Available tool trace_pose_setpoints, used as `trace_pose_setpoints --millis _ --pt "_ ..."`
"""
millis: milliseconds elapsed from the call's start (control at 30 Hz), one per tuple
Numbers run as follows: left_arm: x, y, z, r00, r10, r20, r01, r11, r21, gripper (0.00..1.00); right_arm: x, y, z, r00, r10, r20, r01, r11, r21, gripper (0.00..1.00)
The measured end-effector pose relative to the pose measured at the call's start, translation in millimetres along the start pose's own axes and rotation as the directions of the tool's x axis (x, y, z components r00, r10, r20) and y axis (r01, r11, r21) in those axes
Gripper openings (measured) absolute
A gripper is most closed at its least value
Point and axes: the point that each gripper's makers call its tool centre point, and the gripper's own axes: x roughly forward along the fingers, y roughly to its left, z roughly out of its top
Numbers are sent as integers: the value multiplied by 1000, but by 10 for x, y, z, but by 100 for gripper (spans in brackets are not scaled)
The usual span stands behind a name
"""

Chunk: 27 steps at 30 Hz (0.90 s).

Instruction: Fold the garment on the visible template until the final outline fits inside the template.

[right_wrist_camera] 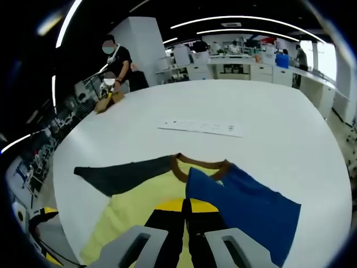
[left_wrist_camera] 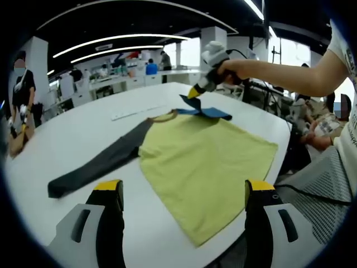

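Observation:
A yellow-green shirt lies flat on the white table, its brown collar at the far end. A dark grey sleeve stretches out to the left. The blue sleeve is folded in over the shoulder, and one corner is lifted. My right gripper, held by a person's hand, is shut on that raised corner. In the right gripper view its yellow-tipped jaws stand pressed together over the blue sleeve and yellow body. My left gripper hovers open before the shirt's near hem, holding nothing.
A white strip of paper lies on the table beyond the collar. A person stands at the table's far left edge. Another sits at the right, beside a grey mesh chair. Benches line the back wall.

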Motion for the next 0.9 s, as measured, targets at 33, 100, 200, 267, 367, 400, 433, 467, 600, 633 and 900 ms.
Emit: trace_pose_setpoints --millis 33,100,200,267,367,400,433,467,600,633,900 --pt "-2 7 -7 1000 2 0 -2 1000 -2 87 11 12 -1 1000 1 0 -1 1000 3 0" --pt "0 3 -9 1000 2 0 -2 1000 -5 87 36 54 -23 1000 7 -11 -7 1000 3 0" --pt "8 13 -18 1000 2 -2 -2 1000 -5 87 61 111 -26 1000 13 -15 -13 1000 1 0" --pt "16 10 -11 1000 3 -2 -3 1000 -7 87 82 155 -14 1000 22 -16 -22 1000 5 0" --pt "23 8 -4 1000 3 -1 -3 1000 -8 86 111 220 15 999 35 -13 -35 999 4 0" --pt "24 6 -3 1000 3 -1 -3 1000 -8 86 120 235 21 999 38 -13 -38 999 3 0" --pt "24 6 -4 1000 4 -1 -4 1000 -8 86 131 257 29 999 43 -14 -43 999 1 0" --pt "22 10 -9 1000 4 -2 -4 1000 -8 86 138 269 33 999 45 -14 -45 999 -1 0" --pt "13 19 -18 1000 9 -3 -9 1000 -12 86 155 318 43 999 52 -15 -52 999 -6 0" --pt "12 25 -23 1000 10 -4 -10 1000 -14 86 159 331 44 998 54 -15 -54 998 -9 0" --pt "14 55 -55 1000 13 -4 -13 1000 -20 86 192 464 94 997 72 -17 -72 997 -17 0"
